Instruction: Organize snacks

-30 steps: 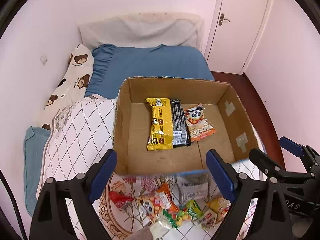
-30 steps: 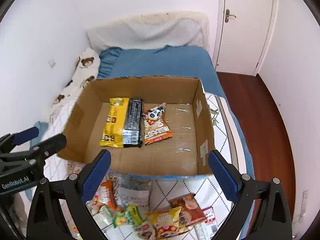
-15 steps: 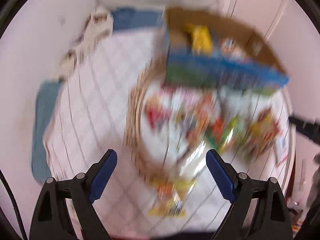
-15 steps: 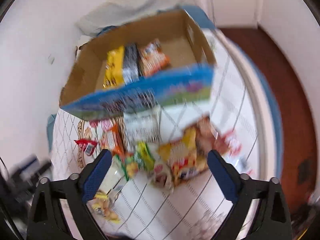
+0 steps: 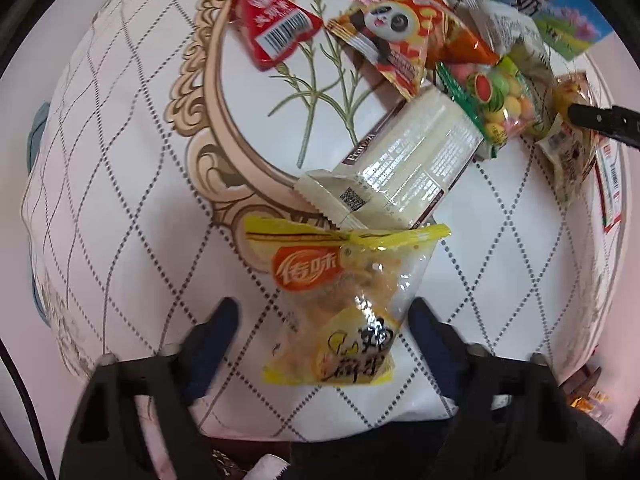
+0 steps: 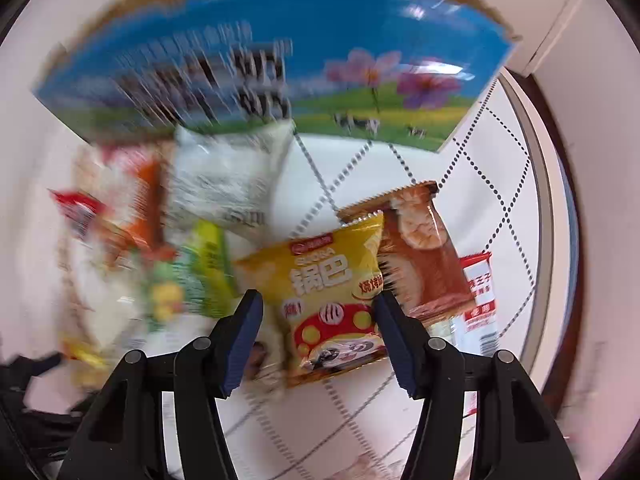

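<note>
On the quilted white bedcover (image 5: 120, 208), stitched in a dotted diamond grid with a printed gold scroll frame and carnations, snack packets are lying in a loose spread.

- Yellow-and-clear crinkly packet (image 5: 344, 304): soft, pillow-shaped, with an orange oval logo; lying nearest, its lower half sitting between the blue pads of the left gripper (image 5: 322, 316).
- Cream foil wrapper (image 5: 400, 168): long, flat, serrated end seal, lying diagonally just beyond the yellow-and-clear packet and touching its top edge.
- Red triangular packet (image 5: 272, 26): glossy, barcode facing up, lying far left.
- Panda-print packet (image 5: 400, 40): orange and red, puffy, lying right of the red one.
- Clear green-edged candy bag (image 5: 492, 96): round multicoloured sweets showing through.
- Yellow rice-cracker bag (image 6: 332, 292): matte foil with a zigzag top seal, lying between the right gripper (image 6: 318, 312) fingers.
- Brown pastry packet (image 6: 424, 256): glossy, rectangular, tucked under the cracker bag's right edge.
- Cardboard box (image 6: 280, 60): blue printed side with flowers and cows, standing at the far edge; blurred.

Left gripper is pointing downward at the bedcover, its fingers spread wide, and is not gripping the packet. Right gripper is also tilting downward, jaws apart and straddling the cracker bag without pinching it.
</note>
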A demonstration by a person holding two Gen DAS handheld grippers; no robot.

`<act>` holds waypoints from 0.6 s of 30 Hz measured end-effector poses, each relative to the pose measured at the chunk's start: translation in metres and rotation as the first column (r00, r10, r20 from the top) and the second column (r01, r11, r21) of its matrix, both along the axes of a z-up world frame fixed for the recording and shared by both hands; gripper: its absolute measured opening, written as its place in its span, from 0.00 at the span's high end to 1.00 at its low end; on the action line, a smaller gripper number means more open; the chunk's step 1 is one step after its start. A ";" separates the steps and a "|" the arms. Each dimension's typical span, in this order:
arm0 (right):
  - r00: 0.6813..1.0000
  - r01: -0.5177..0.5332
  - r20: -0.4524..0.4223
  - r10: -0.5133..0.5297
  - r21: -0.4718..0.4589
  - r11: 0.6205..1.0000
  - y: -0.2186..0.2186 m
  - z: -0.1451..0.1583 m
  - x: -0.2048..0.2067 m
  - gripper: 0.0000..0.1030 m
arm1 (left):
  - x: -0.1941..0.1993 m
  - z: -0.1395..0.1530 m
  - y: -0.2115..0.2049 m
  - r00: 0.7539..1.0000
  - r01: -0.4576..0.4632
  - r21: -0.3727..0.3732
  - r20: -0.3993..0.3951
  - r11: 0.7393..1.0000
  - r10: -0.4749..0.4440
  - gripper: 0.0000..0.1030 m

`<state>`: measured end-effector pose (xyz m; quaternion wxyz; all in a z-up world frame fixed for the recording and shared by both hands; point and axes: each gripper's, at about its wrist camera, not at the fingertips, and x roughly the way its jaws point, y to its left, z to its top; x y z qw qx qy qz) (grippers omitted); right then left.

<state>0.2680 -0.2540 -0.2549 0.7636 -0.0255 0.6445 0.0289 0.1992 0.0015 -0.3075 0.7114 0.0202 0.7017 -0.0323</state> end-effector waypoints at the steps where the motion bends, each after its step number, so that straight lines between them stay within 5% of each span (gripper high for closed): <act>1: 1.000 -0.003 -0.009 0.003 0.005 1.000 0.000 -0.005 0.001 0.45 | 0.000 -0.003 -0.001 1.000 -0.001 -0.016 -0.011 1.000 0.001 0.48; 9: 0.989 0.130 -0.091 -0.118 0.129 0.983 -0.033 0.003 -0.036 0.51 | -0.013 -0.009 -0.007 0.994 -0.097 -0.137 -0.073 0.986 0.088 0.56; 18: 0.953 0.234 -0.242 -0.180 0.218 0.947 -0.049 -0.013 -0.113 0.51 | 0.001 -0.010 -0.093 0.996 0.030 -0.197 -0.073 0.980 -0.045 0.56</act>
